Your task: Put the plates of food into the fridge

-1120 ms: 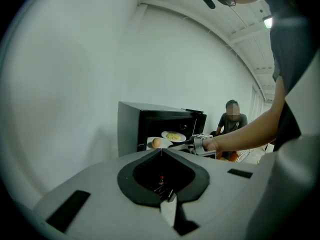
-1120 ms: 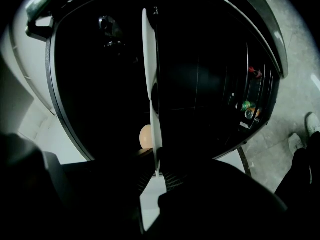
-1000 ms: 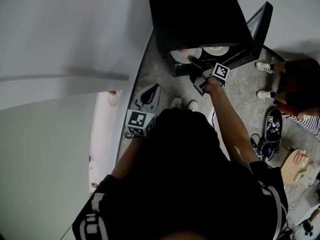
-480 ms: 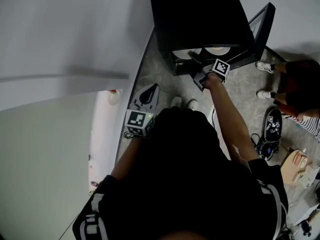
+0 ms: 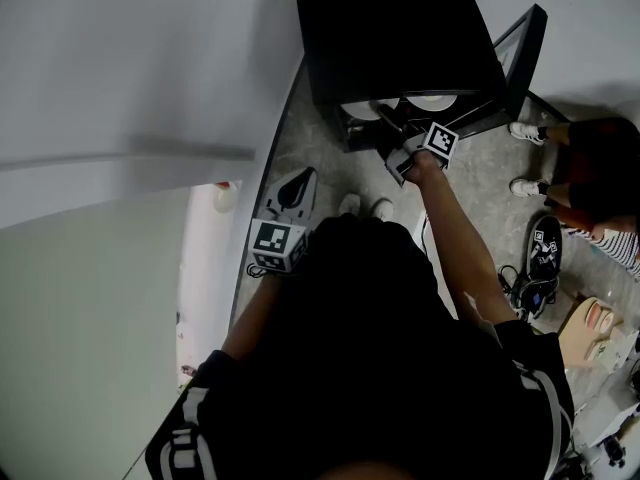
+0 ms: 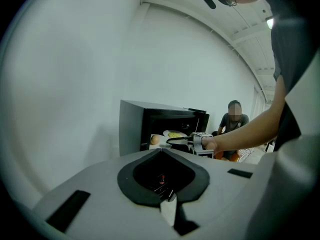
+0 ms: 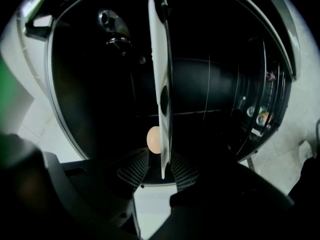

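A small black fridge point(image 5: 400, 38) stands on the floor with its door point(image 5: 520, 53) swung open. Two white plates lie inside: one with an egg point(image 5: 362, 110), one with yellow food point(image 5: 432, 99). My right gripper point(image 5: 383, 120) reaches into the opening. In the right gripper view the egg plate point(image 7: 163, 84) runs edge-on between its jaws, the egg point(image 7: 154, 139) on its left face. The jaws have just been opening, and a gap shows on each side of the rim. My left gripper point(image 5: 295, 190) hangs shut and empty, well back from the fridge point(image 6: 131, 126).
A person sits on the floor right of the fridge, shoes point(image 5: 525, 133) near the door. Dark sneakers point(image 5: 545, 253) lie further right. A pale wall point(image 5: 120, 88) fills the left. Bottles point(image 7: 260, 114) sit in the door shelf.
The right gripper has pushed the egg plate a little deeper under the fridge's top, so less of it shows. The left gripper has stayed still.
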Demonstrator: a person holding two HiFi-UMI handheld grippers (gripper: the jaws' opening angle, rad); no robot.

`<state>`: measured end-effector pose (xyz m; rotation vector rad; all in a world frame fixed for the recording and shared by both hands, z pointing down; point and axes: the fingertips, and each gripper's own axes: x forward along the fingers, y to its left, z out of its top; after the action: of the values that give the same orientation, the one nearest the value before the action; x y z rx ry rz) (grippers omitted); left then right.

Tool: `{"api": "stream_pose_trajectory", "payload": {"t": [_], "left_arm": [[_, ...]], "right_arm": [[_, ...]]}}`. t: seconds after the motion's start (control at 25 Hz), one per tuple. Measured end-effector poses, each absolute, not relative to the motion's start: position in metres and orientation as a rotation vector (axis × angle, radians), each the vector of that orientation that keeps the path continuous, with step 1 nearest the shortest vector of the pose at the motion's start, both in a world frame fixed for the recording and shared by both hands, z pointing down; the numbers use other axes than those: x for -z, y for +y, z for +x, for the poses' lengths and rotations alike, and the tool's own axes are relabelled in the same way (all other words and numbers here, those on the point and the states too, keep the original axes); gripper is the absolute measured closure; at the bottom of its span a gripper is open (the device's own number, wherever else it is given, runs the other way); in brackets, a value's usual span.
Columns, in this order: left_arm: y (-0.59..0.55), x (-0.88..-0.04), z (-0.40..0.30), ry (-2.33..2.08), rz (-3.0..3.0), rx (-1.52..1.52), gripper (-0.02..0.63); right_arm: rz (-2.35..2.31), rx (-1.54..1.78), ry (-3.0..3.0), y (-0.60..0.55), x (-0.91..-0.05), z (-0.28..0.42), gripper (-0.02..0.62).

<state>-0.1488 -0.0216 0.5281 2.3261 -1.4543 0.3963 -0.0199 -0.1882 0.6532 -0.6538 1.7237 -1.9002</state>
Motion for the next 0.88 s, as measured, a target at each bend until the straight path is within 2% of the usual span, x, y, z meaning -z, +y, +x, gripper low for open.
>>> {"api": "stream_pose_trajectory", "payload": {"t": [0.12, 0.4, 0.8, 0.88], "left_arm": [[-0.022, -0.528, -0.146, -1.443, 2.342, -0.396, 0.584], [-0.025, -0.53, -0.138, -1.414, 2.361, -0.388, 0.584], [-0.027, -0.533, -0.117, -1.346, 2.416, -0.392, 0.584], [-0.027, -0.532, -0.114, -1.335, 2.427, -0.386, 0.584]], "right_arm": [[-0.668, 1.866, 1.775, -0.185, -0.65, -0.015, 0.445], [-0.79, 1.715, 1.922, -0.173, -0.636, 0.013, 0.445], [-0.734, 1.543, 2.087, -0.136, -0.586, 0.023, 0.448], [-0.743, 1.503, 2.131, -0.128, -0.576, 0.024, 0.467]]}}
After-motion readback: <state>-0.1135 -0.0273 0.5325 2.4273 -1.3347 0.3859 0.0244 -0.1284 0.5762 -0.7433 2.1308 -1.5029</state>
